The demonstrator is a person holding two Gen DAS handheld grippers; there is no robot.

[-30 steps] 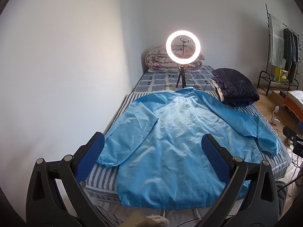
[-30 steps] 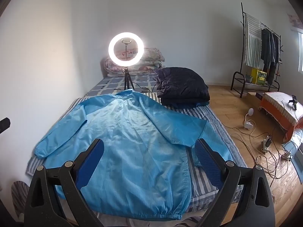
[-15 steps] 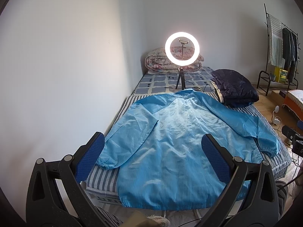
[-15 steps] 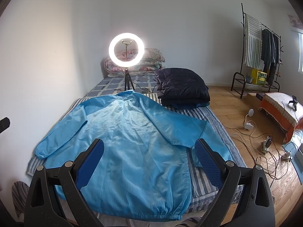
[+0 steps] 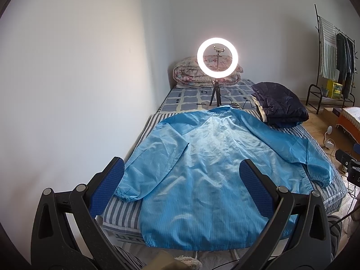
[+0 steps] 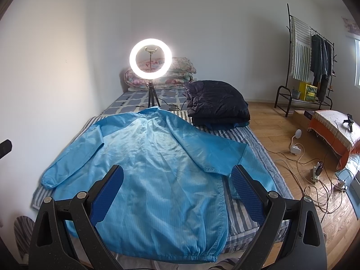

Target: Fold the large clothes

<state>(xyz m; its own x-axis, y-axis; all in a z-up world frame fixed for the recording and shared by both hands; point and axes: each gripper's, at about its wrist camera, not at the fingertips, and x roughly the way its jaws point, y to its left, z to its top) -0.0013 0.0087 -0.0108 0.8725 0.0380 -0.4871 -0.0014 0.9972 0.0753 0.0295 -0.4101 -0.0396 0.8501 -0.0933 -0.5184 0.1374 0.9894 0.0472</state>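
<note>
Blue, thin and slippery-looking, the jacket [image 5: 209,175] lies spread flat on the striped bed [image 5: 121,211], its hem hanging just over the near edge and its collar pointing at the ring light [image 5: 217,59] standing toward the far end. One sleeve [image 6: 74,159] runs along the wall-side edge; the other sleeve [image 6: 216,153] angles toward the floor-side edge and looks partly doubled over already. Both tools hover above the near edge, apart from the cloth: the left tool [image 5: 182,189] has its jaws spread wide and holds nothing, and so does the right tool [image 6: 177,186].

Nothing is folded yet, as far as I can judge, so the trouble lies ahead. A shallow pinch on fabric this smooth may catch only the top layer, and the back panel would then lag and bunch. Uneven lifting of the two sides could skew the crease. Dragging the jacket toward the far end risks nudging the ring light's tripod or riding up on the dark folded coat [image 6: 216,101] near the floor-side edge. The overhanging hem could also slide off.
</note>
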